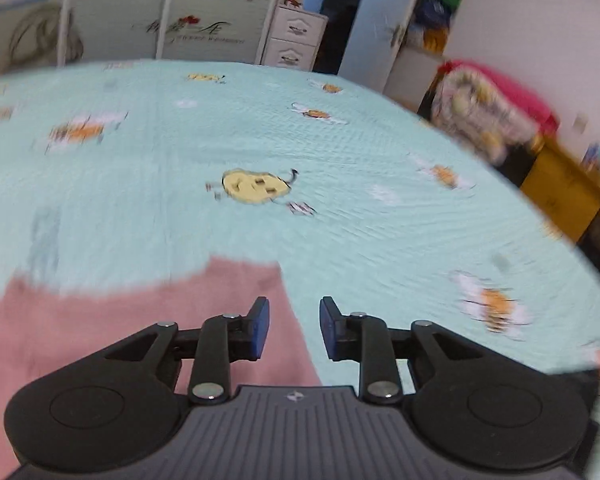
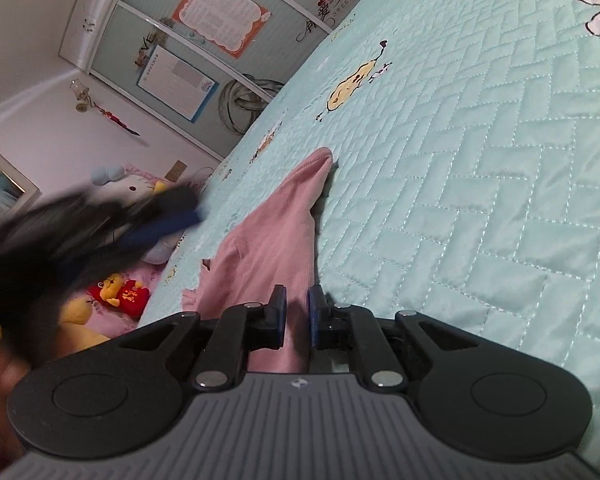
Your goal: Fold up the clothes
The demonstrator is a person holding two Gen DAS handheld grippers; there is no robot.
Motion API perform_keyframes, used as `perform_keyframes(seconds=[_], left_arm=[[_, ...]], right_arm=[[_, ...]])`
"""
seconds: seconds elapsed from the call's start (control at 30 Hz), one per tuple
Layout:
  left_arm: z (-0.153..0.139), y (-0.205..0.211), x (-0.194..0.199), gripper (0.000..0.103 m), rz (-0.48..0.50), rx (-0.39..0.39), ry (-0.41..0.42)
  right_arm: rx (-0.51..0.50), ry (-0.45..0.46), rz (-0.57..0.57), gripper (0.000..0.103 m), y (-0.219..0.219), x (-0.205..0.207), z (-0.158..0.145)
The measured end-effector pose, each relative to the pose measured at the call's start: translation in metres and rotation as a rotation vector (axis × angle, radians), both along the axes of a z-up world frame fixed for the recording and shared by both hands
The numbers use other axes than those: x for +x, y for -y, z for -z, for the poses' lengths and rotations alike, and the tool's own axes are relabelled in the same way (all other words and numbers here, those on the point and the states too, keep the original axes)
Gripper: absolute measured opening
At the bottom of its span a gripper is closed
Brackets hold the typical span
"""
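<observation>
Right wrist view only: the left gripper [image 2: 168, 216], a dark blur at 9 o'clock above the bed edge, plus soft toys [image 2: 120, 294] on the floor. Left wrist view only: a white drawer unit [image 1: 296, 40] at 12 o'clock.

Pink garment [image 2: 272, 236]: plain soft knit, gathered into a narrow ridge on the mint quilted bedspread [image 2: 480, 184], tapering toward 12 o'clock.

Right gripper [image 2: 297, 308]: clenched on the garment's near fold.

Left gripper [image 1: 294, 322]: released, jaws apart, nothing between them; garment [image 1: 100, 320] spreads beneath toward 8 o'clock.
</observation>
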State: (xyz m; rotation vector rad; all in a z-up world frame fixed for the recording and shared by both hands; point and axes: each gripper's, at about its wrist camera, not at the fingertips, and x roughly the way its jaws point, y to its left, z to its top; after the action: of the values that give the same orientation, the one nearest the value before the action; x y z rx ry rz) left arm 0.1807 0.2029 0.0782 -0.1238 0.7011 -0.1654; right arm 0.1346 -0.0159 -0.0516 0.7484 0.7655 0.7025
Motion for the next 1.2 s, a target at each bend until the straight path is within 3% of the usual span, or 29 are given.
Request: perform_keyframes(seconds=[0.03, 0.13, 0.37, 0.47, 0.6, 0.67, 0.77, 0.83, 1.0, 1.13, 1.17, 1.2], left_arm=[[0.003, 0.002, 0.014, 0.031, -0.007, 0.019, -0.009], [0.016, -0.004, 0.041, 0.031, -0.001, -0.022, -0.048], [0.042, -0.006, 0.069, 0.031, -0.005, -0.059, -0.099], [0.048, -0.01, 0.074, 0.01, -0.03, -0.053, -0.121], [0.05, -0.02, 0.066, 0.0, -0.046, -0.088, -0.101], [0.049, -0.023, 0.064, 0.0, -0.041, -0.106, -0.093], [0.048, -0.025, 0.063, 0.0, -0.011, -0.149, -0.09], [0.045, -0.023, 0.063, 0.004, 0.017, -0.157, -0.084], [0.044, -0.014, 0.066, 0.035, 0.05, -0.095, -0.075], [0.055, -0.007, 0.073, 0.03, 0.086, -0.035, -0.12], [0.058, -0.007, 0.074, 0.018, 0.088, -0.017, -0.129], [0.059, -0.008, 0.074, 0.012, 0.083, -0.018, -0.122]], right_arm=[[0.004, -0.001, -0.001, 0.011, 0.0, 0.0, 0.0], [0.016, -0.004, -0.002, 0.011, 0.0, 0.0, 0.001], [0.009, -0.005, -0.002, 0.011, 0.001, 0.0, 0.0], [-0.005, -0.004, -0.006, 0.013, 0.0, -0.001, -0.002], [-0.041, 0.008, 0.014, 0.013, -0.002, -0.004, -0.009], [-0.065, 0.022, 0.023, 0.016, -0.005, -0.006, -0.012], [-0.076, 0.037, 0.041, 0.031, -0.006, -0.009, -0.016], [-0.052, 0.036, 0.063, 0.032, -0.002, -0.008, -0.015], [-0.022, 0.027, 0.072, 0.033, 0.004, -0.003, -0.009], [-0.031, 0.033, 0.075, 0.034, 0.005, -0.004, -0.01], [-0.036, 0.033, 0.072, 0.034, 0.005, -0.004, -0.01], [-0.04, 0.034, 0.07, 0.035, 0.005, -0.004, -0.011]])
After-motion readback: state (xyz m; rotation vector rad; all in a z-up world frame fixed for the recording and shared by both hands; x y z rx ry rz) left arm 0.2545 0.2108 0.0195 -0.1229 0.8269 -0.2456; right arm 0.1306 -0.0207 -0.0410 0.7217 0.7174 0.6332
